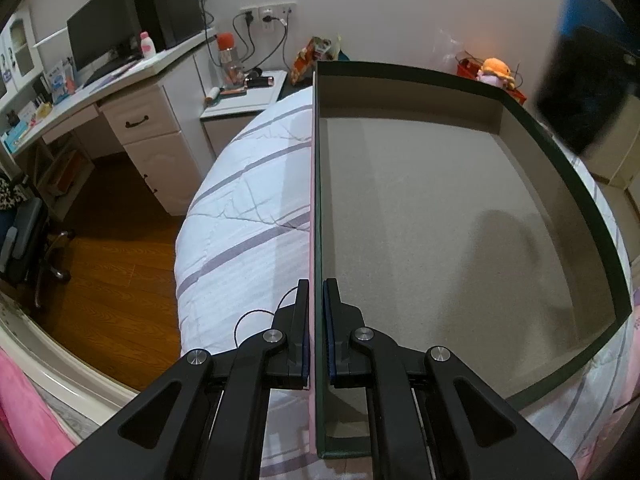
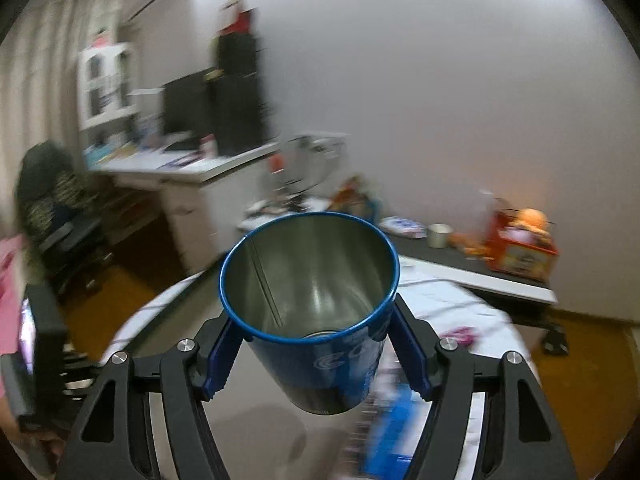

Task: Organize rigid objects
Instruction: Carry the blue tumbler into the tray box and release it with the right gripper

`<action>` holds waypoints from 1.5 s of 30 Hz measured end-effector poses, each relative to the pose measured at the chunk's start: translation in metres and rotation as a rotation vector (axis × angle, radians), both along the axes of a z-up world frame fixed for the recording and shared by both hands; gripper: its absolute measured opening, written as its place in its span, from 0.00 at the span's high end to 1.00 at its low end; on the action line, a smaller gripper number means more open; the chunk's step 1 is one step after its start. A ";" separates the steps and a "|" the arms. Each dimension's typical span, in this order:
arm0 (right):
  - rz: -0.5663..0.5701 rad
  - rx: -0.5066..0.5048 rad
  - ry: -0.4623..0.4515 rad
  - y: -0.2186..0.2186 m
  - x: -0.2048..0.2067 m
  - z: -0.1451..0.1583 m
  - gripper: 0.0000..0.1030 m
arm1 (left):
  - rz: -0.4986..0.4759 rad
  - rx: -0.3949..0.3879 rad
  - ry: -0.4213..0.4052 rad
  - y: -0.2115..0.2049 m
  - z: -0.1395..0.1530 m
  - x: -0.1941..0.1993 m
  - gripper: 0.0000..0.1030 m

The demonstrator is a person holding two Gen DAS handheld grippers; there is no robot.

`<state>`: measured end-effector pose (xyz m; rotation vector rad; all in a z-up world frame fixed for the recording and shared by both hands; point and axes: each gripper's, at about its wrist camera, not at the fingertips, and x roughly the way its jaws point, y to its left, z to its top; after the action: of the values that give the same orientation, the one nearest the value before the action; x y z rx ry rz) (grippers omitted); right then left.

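Bed (image 1: 240, 208), tray (image 1: 316, 200) wall clamped, tin (image 2: 312, 300) apparently gripped

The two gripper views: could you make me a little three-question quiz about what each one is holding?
1. True or false: the left gripper is clamped on the near wall of the green box.
2. What does the right gripper hold? A) a blue metal cup B) a glass jar C) a book
3. Fill in: the box rests on the striped ____.

Key: 1 true; 2 A; 3 bedspread. The cup is open end up and looks empty, as does the box.
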<state>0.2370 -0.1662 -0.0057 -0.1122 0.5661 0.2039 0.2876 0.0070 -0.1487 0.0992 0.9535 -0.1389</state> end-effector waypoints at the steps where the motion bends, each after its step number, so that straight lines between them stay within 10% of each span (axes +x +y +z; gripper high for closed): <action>1: 0.029 -0.005 0.016 0.012 0.004 -0.004 0.32 | -0.003 -0.004 -0.002 0.001 0.001 -0.001 0.95; 14: 0.195 -0.065 0.191 0.075 0.034 -0.059 0.32 | -0.025 -0.030 -0.021 0.003 0.004 -0.005 0.95; 31: 0.243 0.079 0.173 0.057 0.004 -0.039 0.22 | -0.028 -0.041 -0.021 0.002 0.004 -0.010 0.93; 39: 0.135 0.166 -0.228 -0.011 -0.094 0.028 0.17 | -0.023 -0.044 -0.021 0.005 0.006 -0.012 0.93; 45: -0.052 0.089 -0.227 -0.061 -0.129 0.021 0.00 | -0.013 -0.034 -0.027 0.006 0.006 -0.013 0.93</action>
<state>0.1081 -0.2270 0.0155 -0.0332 0.3328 0.1632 0.2745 0.0126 -0.1428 0.0761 0.9231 -0.1656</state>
